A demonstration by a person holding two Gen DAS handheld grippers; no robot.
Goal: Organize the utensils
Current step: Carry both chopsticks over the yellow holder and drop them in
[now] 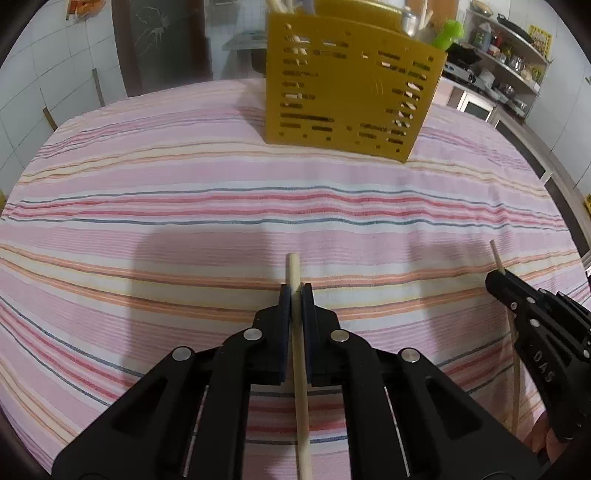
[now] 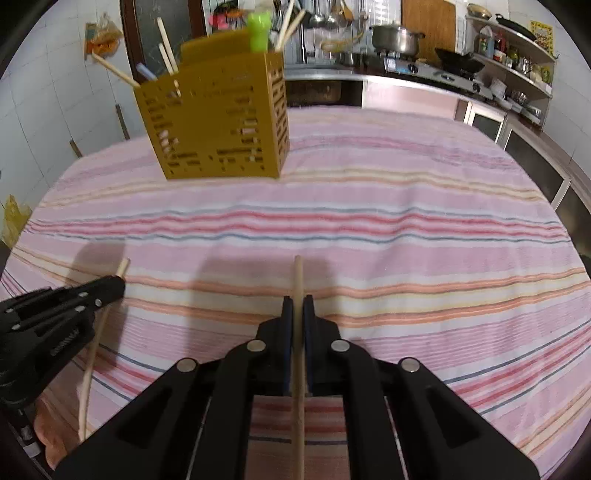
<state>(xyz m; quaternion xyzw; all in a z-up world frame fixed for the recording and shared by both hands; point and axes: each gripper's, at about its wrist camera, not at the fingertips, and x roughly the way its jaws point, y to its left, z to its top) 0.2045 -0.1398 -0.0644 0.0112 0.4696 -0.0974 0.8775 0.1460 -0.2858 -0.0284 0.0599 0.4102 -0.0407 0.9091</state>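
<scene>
Here each hand-held gripper, left (image 1: 296, 295) and right (image 2: 297, 306), clamps a chopstick (image 1: 294, 269) (image 2: 298, 273) pointing forward toward the holder (image 1: 351, 88).

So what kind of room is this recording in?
A home kitchen, most likely: a pot on a gas stove, ladles hanging on the tiled wall, and cluttered shelves.

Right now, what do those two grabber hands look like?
Both are matte black plastic. The left gripper and right gripper each have two flat dark-blue finger pads, angled black link arms and round silver rivets. Raised lettering marks the right one's side. No cables or sleeves show.
</scene>
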